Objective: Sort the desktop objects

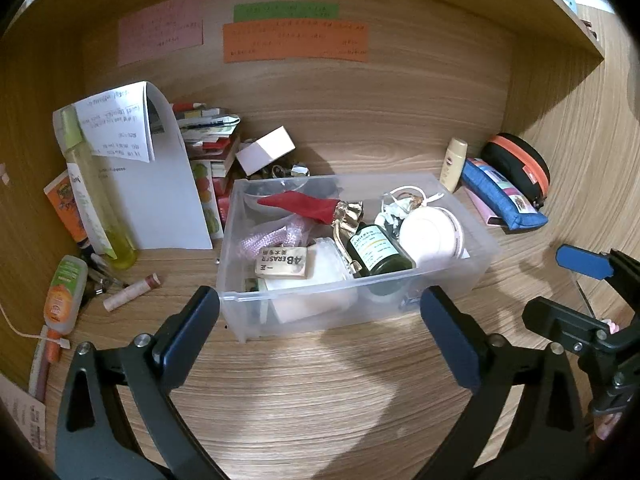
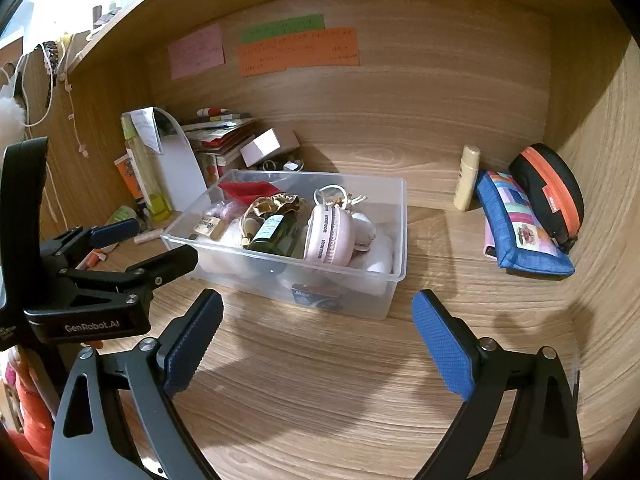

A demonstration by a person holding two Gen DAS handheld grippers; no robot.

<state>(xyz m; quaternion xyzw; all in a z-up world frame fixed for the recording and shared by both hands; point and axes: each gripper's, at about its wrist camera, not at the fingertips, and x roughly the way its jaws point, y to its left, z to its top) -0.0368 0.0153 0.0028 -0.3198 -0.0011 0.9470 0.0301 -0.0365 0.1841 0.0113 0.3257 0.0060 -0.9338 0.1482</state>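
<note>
Two grippers hang low over the wooden desk (image 1: 320,392), both spread wide with nothing between their pads. From its own camera, the left gripper (image 1: 320,332) frames the near wall of a clear plastic bin (image 1: 476,276) without touching it; the right gripper (image 2: 318,344) is a little short of the same bin, over bare wood.

Inside the bin lie a dark green bottle (image 1: 378,254), an eraser (image 1: 282,266) printed "4B ERASER", a pink woven cord (image 1: 266,238), a red cloth piece (image 1: 304,206) with gold foil (image 1: 350,214) at one end, and a round pale pink case (image 2: 330,236) standing on edge.

Left of the bin, a small tube (image 1: 132,292) and an orange-labelled squeeze bottle (image 1: 64,294) lie on the desk, with a tall yellow-green bottle (image 1: 94,196) and white sheets of paper (image 1: 160,184) propped behind.

To the right, well apart from the bin, rest a blue pencil pouch (image 2: 520,228), a black case with an orange zip (image 2: 554,192) and a cream bottle (image 2: 466,184). Coloured notes (image 2: 298,50) are stuck on the back panel.
</note>
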